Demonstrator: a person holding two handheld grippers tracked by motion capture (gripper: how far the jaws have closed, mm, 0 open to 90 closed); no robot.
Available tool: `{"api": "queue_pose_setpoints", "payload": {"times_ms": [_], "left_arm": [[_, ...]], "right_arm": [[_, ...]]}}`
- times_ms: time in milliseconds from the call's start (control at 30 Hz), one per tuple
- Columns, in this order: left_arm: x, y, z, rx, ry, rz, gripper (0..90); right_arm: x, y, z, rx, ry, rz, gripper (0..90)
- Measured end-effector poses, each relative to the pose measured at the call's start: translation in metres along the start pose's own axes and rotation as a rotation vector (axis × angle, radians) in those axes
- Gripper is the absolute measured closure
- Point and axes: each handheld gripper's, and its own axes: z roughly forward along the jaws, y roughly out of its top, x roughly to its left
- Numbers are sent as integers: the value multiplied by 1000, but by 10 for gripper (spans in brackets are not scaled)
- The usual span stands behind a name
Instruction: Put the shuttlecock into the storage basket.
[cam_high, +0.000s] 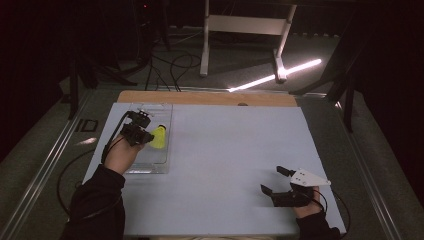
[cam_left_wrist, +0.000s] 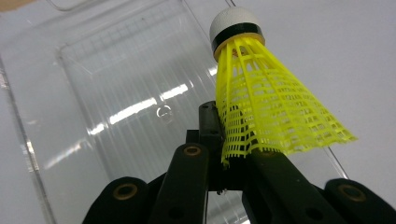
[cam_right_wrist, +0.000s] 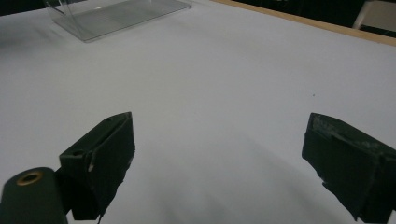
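Observation:
A yellow plastic shuttlecock with a white cork tip is pinched by its skirt edge in my left gripper, which is shut on it. In the high view the left gripper holds the shuttlecock over the clear plastic tray at the table's left. My right gripper rests open near the front right of the table. Nothing lies between its black fingers, which stand wide apart above the white surface.
The tray is transparent with low walls and holds nothing else. A wooden strip runs along the table's far edge. Beyond it are a dark floor, cables and a white frame.

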Motion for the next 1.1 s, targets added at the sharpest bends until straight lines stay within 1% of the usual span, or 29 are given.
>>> {"api": "queue_pose_setpoints", "payload": {"times_ms": [33,67,100,167,333,367,467,500,567,600,667,700,767,867,900,933,967,1033,1067,1100], "left_arm": [[0,-1,3,11,8,1,899],[0,-1,3,11,8,1,898],[-1,-1,7,30,19,8,898],[-2,-2,10,46,20,13,897],[-2,-3,14,56,29,18,896],[-2,-3,16,68,36,28,896],[-3,-3,18,76,28,28,896],[-3,-3,20,88,27,32,895],[-3,-3,21,90,21,34,894],[-3,-3,23,117,30,37,895],[-3,-3,25,131,27,37,895],[-4,-3,27,151,31,48,895],[-4,-2,29,160,28,45,895],[-6,-2,33,190,22,45,894],[-6,-2,34,202,20,53,894],[-6,-2,36,199,18,47,893],[-6,-2,37,207,11,42,893],[-7,-1,38,203,11,34,893],[-7,-1,38,214,5,40,892],[-8,-1,38,211,7,38,892]], "right_arm": [[0,0,0,0,0,1,95],[0,0,0,0,0,0,95],[0,0,0,0,0,1,95],[0,0,0,0,0,3,95],[0,0,0,0,1,1,95],[0,0,0,0,0,1,95],[0,0,0,1,1,2,95],[0,0,0,1,1,1,95],[0,0,0,2,1,1,95],[0,0,0,2,1,1,95],[0,0,0,2,0,1,95],[0,0,0,2,-1,1,95],[0,0,0,2,0,1,95],[0,0,0,4,0,1,95],[0,0,0,4,0,1,95],[0,0,0,4,0,2,95],[0,0,0,3,-1,0,95],[0,0,0,3,-3,0,95],[0,0,0,3,-3,1,95],[0,0,0,4,-3,1,95]]}}
